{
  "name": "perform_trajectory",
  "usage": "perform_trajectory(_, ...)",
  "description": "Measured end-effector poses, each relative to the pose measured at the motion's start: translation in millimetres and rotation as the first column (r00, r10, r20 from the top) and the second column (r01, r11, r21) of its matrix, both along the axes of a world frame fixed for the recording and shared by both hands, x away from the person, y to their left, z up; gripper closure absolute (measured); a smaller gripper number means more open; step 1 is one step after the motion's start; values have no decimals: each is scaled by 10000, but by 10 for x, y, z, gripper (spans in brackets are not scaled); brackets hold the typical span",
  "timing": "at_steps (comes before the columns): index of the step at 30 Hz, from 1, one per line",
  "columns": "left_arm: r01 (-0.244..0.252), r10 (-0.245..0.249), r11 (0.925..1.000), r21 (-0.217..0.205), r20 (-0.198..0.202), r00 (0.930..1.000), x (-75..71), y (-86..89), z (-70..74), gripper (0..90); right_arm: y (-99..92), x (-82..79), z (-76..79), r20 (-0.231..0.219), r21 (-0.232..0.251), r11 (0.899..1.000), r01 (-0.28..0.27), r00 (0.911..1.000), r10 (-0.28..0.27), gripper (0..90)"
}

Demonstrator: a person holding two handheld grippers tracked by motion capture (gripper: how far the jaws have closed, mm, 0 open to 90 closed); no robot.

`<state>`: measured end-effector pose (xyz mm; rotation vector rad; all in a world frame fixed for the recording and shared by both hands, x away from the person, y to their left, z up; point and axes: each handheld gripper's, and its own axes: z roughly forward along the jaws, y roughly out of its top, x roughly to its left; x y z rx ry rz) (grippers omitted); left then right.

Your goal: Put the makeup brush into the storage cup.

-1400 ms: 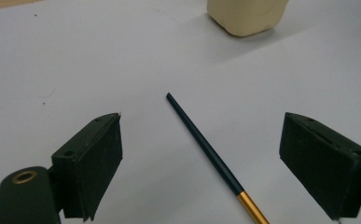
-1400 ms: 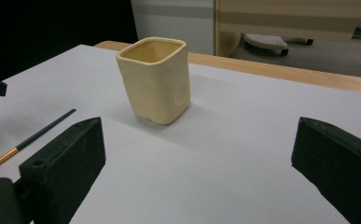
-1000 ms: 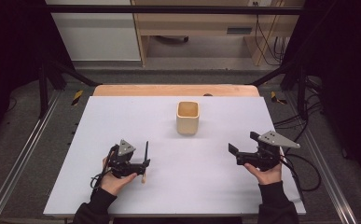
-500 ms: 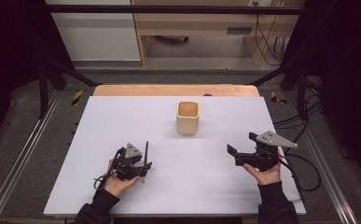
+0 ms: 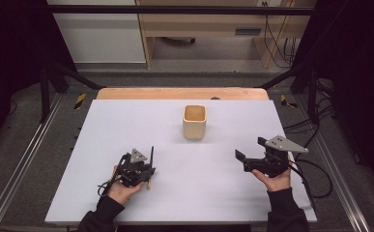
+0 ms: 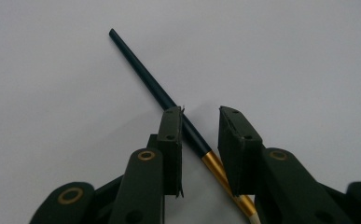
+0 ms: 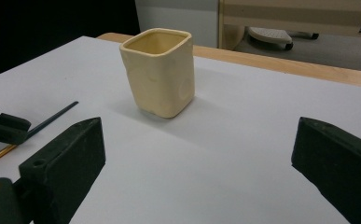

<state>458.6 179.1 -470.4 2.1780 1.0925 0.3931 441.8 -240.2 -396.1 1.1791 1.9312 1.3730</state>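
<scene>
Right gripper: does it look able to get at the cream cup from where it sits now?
Probably yes: the right gripper has its jaws wide open facing the cream cup, with bare white table between them.

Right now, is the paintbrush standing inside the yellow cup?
No, the paintbrush lies flat on the white table, between the left gripper's jaws, while the cup stands apart from it.

High view overhead, facing forward; gripper views low, close (both share paintbrush (image 6: 169,100)).
</scene>
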Motion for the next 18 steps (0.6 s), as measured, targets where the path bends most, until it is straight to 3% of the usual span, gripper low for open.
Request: perform_trajectory(18,-486,485,9988,-15,-374,9981,25,69,13,811,5,-3,-1,-33,9,10000,-20,10000,20,30)
